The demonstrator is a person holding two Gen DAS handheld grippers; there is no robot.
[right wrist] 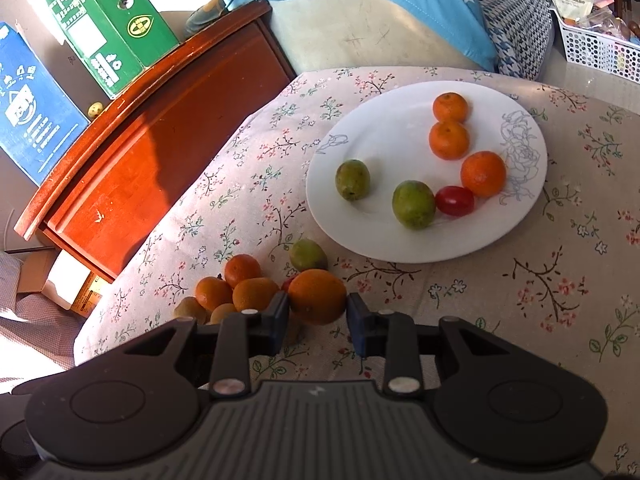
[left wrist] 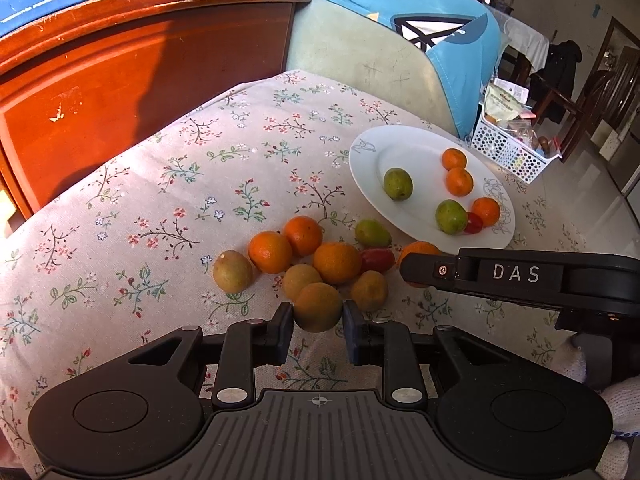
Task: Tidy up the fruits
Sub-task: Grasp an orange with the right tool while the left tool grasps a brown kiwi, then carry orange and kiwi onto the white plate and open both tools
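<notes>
Step in hand: pick-up from the loose pile; both grippers are closed on fruit that, by my reading, still sits at cloth level.
Left gripper (left wrist: 318,316): fingers clamped on a dull yellow-brown round fruit (left wrist: 318,307) at the near edge of the pile.
Right gripper (right wrist: 317,310): fingers pressed on a bright orange round mandarin (right wrist: 317,296) at the right end of the pile.
Next move, judged: lift each fruit clear of its neighbours, carry it to the far right, and release over a bare part of the plate so that nothing already there gets knocked.
Round white china plate with blue line drawing (right wrist: 400,248): far right on the flowered beige tablecloth (right wrist: 520,300), well apart from neither gripper.
On plate, orange mandarins: three (right wrist: 483,174).
On plate, green oval fruits: two (right wrist: 413,204).
On plate, small red tomato: one (right wrist: 455,201), touching a green fruit and a mandarin.
Off plate, orange mandarins: four counted, the held one included (left wrist: 337,262).
Off plate, yellow-brown fruits: four counted, the held one included (left wrist: 233,271).
Off plate, green fruit: one (left wrist: 373,233), just beside the plate rim.
Off plate, red tomato: one (left wrist: 378,260).
Uncertain: anything hidden under the right gripper's arm.
</notes>
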